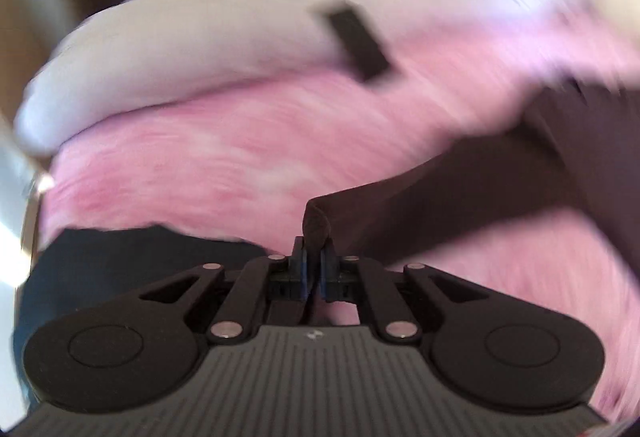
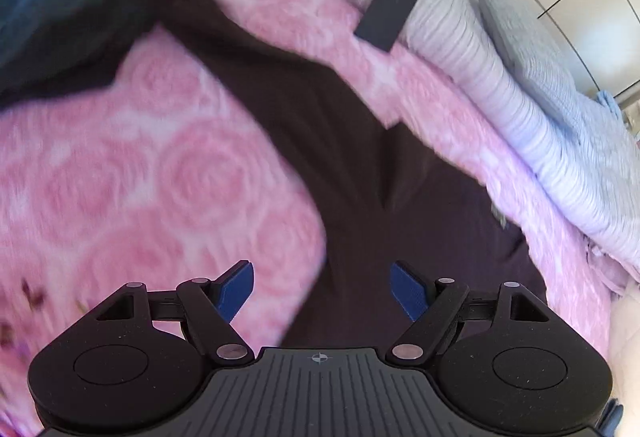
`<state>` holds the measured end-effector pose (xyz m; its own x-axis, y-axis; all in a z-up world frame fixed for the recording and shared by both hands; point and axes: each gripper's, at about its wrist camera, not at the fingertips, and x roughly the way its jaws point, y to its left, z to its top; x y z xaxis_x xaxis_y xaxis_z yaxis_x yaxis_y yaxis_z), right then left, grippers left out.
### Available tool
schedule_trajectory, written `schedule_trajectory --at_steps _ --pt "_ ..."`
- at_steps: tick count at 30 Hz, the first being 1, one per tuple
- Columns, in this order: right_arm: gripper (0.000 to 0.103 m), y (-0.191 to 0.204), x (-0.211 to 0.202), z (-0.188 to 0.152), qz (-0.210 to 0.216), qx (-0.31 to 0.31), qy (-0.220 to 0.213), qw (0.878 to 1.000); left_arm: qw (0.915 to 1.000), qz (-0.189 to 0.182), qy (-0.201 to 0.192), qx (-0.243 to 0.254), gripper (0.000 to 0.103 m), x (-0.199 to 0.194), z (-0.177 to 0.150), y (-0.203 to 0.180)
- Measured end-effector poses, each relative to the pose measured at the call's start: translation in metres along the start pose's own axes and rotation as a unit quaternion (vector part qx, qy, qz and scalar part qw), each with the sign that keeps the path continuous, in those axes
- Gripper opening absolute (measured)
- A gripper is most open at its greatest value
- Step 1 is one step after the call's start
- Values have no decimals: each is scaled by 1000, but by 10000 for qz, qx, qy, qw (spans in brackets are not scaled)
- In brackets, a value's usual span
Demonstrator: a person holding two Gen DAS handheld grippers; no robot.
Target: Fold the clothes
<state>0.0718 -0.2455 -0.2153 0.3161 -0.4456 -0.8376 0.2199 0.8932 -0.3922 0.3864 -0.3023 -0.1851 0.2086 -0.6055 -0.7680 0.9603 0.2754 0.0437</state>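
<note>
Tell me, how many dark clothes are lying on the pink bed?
1 for sure: the dark garment stretches across the pink blanket, its end pinched in the left gripper. More may be hidden outside the views.

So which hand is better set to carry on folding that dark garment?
Probably the left. The left gripper is shut on an edge of the dark garment, which lies on the pink rose-patterned blanket, so it could likely pull it over. The right gripper is open above the garment, gripping nothing.
</note>
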Motion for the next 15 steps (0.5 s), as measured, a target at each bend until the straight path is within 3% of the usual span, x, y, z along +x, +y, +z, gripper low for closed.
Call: schedule_trajectory --at_steps 2,3,5,11,15 --pt "79 2 2 12 -28 50 -83 9999 9980 377 50 -498 5 6 19 44" --pt "79 4 4 17 -38 63 -108 9999 9969 606 111 -485 14 12 24 57" --pt "79 7 7 25 -30 108 -97 9999 9970 669 82 -390 32 18 26 72" --pt "79 24 20 36 222 109 30 9997 9968 19 595 -538 36 46 -9 70" --pt "79 39 29 41 363 -24 100 9993 9899 -437 1131 -738 36 71 -35 60"
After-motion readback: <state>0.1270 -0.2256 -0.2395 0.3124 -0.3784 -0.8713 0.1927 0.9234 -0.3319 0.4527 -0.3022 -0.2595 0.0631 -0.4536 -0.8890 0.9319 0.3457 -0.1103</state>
